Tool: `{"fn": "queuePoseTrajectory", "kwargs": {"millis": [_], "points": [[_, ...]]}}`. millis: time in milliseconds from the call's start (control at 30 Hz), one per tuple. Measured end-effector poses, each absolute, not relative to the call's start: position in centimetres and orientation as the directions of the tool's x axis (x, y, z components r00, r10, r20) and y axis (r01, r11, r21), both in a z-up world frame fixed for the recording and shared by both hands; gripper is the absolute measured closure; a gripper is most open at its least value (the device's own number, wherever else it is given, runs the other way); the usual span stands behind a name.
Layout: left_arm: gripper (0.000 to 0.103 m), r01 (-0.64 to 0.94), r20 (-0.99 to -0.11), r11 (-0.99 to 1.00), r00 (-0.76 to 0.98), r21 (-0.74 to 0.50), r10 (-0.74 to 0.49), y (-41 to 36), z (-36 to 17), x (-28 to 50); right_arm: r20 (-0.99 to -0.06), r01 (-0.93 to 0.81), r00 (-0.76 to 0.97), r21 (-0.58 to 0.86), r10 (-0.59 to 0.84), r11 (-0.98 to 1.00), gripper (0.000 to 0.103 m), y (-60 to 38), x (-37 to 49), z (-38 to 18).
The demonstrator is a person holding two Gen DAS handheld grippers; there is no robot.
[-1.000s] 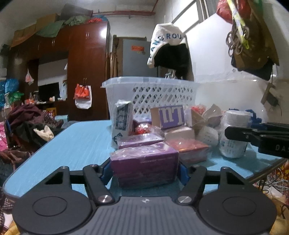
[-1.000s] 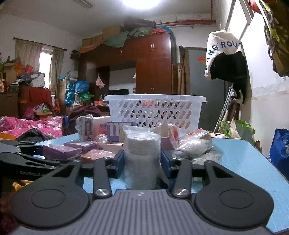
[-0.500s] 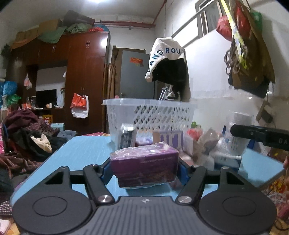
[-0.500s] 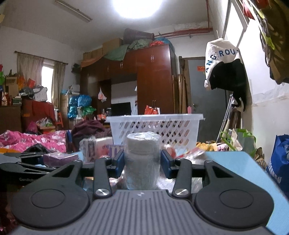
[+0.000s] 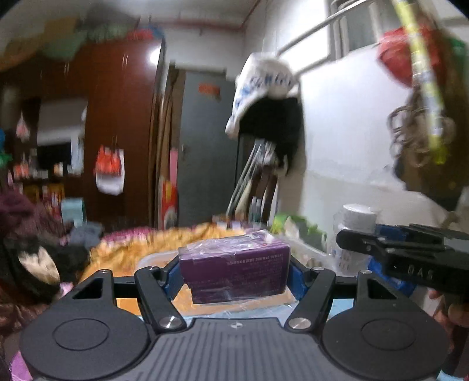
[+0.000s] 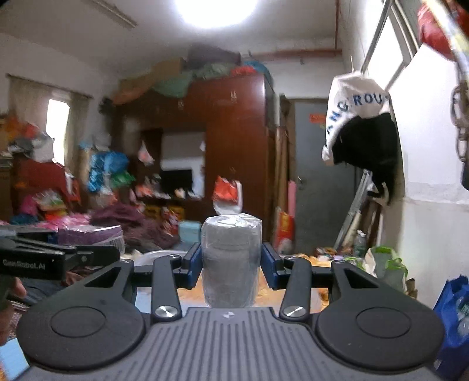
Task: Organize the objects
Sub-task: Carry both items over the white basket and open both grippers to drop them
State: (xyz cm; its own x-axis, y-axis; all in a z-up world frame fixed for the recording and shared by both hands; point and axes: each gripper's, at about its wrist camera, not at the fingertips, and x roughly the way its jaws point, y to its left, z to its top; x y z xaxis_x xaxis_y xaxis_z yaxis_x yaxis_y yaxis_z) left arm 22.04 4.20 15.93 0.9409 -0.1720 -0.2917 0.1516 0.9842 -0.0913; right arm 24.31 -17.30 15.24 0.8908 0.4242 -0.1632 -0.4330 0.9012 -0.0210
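— What have you got in each hand?

— My left gripper [image 5: 234, 271] is clamped on a purple box [image 5: 234, 271], wrapped in clear film, its blue pads [image 5: 296, 277] pressed to both ends. My right gripper [image 6: 231, 265] is clenched round a grey jar [image 6: 231, 260], also in film, standing upright between the pads.

— Where are they against each other?

— Side by side in the air. From the left camera the right gripper comes in at the right edge with the jar's white lid showing behind it. From the right camera the left one sits at the left edge, the box on top of it.

— And underneath?

— A strip of blue table [image 5: 252, 310] shows just below the box, and a pale plastic rim [image 5: 158, 258] lies behind it; that view is blurred, so I cannot tell what the rim belongs to. Beyond is orange bedding [image 5: 132, 246].

— The room?

— A dark red wardrobe [image 6: 234, 140] with bundles piled on top, a grey door [image 6: 319, 181] beside it, a white cap [image 6: 357, 111] hanging by the wall at right, a ceiling lamp [image 6: 217, 11], and heaps of clothes at left.
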Motion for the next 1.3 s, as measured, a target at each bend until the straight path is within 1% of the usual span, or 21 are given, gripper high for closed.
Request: {"fn": "queuePoseTrajectory", "kwargs": {"millis": [67,133,167,233,267,300,333,400,467,500,533,567,667,767,867,900,933,1000,1033,1100,1300], "points": [[0.031,0.117,-0.357,0.985,0.921,-0.124,-0.154,4.7,15.5,25.2,-0.217,-0.405,0.894,-0.021,0.392,0.914,0.057,-16.7,27.1,14.9],[0.031,0.118,-0.380,0.983,0.911,-0.139,-0.163,5.0,14.8,26.3,-0.250,-0.391,0.895,-0.036,0.370,0.920,0.057,-16.3,28.7,14.2],[0.028,0.130,-0.386,0.981,0.905,-0.144,-0.177,5.0,14.4,26.6,-0.261,-0.389,0.893,-0.036,0.367,0.920,0.057,-16.2,29.0,13.8],[0.014,0.154,-0.373,0.974,0.904,-0.167,-0.207,5.2,13.9,26.6,-0.281,-0.421,0.874,-0.027,0.397,0.907,0.052,-16.3,29.1,13.2],[0.002,0.156,-0.363,0.973,0.908,-0.172,-0.210,5.2,13.8,26.3,-0.291,-0.436,0.864,-0.020,0.412,0.900,0.038,-16.4,29.0,13.0],[0.000,0.155,-0.351,0.974,0.913,-0.166,-0.206,5.3,13.6,26.0,-0.283,-0.435,0.867,-0.023,0.411,0.900,0.018,-16.6,28.5,12.9],[0.000,0.153,-0.339,0.975,0.919,-0.162,-0.200,5.6,13.6,25.5,-0.266,-0.429,0.875,-0.044,0.403,0.902,0.010,-16.7,27.9,12.8],[0.000,0.141,-0.313,0.977,0.931,-0.163,-0.186,6.0,13.5,24.3,-0.234,-0.401,0.897,-0.083,0.374,0.912,0.006,-17.1,26.4,13.1],[0.000,0.138,-0.251,0.972,0.950,-0.191,-0.185,6.4,13.5,22.9,-0.207,-0.432,0.887,-0.057,0.413,0.900,0.001,-18.3,24.1,13.0],[0.000,0.146,-0.261,0.971,0.946,-0.189,-0.193,6.6,13.2,22.0,-0.190,-0.445,0.883,-0.044,0.430,0.895,0.000,-18.9,23.2,13.0],[0.000,0.169,-0.288,0.971,0.934,-0.170,-0.213,6.5,13.0,21.3,-0.171,-0.452,0.881,-0.033,0.440,0.892,0.000,-19.6,21.9,12.6],[0.000,0.181,-0.293,0.974,0.932,-0.138,-0.215,6.4,12.6,20.2,-0.157,-0.455,0.881,-0.021,0.446,0.890,0.000,-20.4,20.4,11.8],[0.000,0.143,-0.226,0.986,0.961,-0.079,-0.158,6.4,10.9,15.5,-0.139,-0.445,0.887,0.008,0.441,0.896,0.000,-22.5,16.2,8.5],[0.000,0.153,-0.201,0.981,0.964,-0.119,-0.175,7.4,9.0,11.6,-0.155,-0.422,0.892,0.050,0.424,0.905,0.000,-24.5,13.2,4.9],[0.000,0.152,-0.192,0.972,0.964,-0.178,-0.186,8.6,7.3,9.2,-0.184,-0.456,0.860,0.141,0.475,0.879,0.000,-25.7,11.6,2.1],[0.002,0.145,-0.202,0.972,0.962,-0.185,-0.182,8.9,6.6,8.6,-0.194,-0.473,0.848,0.144,0.493,0.869,0.002,-25.7,11.4,1.7],[0.002,0.141,-0.211,0.974,0.961,-0.180,-0.178,9.1,6.1,8.2,-0.203,-0.484,0.842,0.126,0.500,0.866,0.004,-25.5,11.3,1.5],[0.005,0.136,-0.232,0.979,0.958,-0.154,-0.170,9.2,5.4,7.8,-0.224,-0.483,0.847,0.056,0.482,0.874,0.018,-24.9,10.7,1.1],[0.006,0.138,-0.238,0.980,0.956,-0.143,-0.169,9.1,5.1,7.7,-0.237,-0.484,0.846,0.036,0.478,0.874,0.022,-24.7,10.7,0.9],[0.006,0.147,-0.253,0.982,0.952,-0.122,-0.174,8.8,4.7,7.5,-0.253,-0.512,0.828,0.020,0.500,0.859,0.035,-24.4,10.6,0.4],[0.008,0.186,-0.324,0.981,0.927,-0.047,-0.191,7.6,2.3,7.8,-0.282,-0.548,0.801,0.010,0.528,0.836,0.048,-23.4,11.0,-0.2]]}}
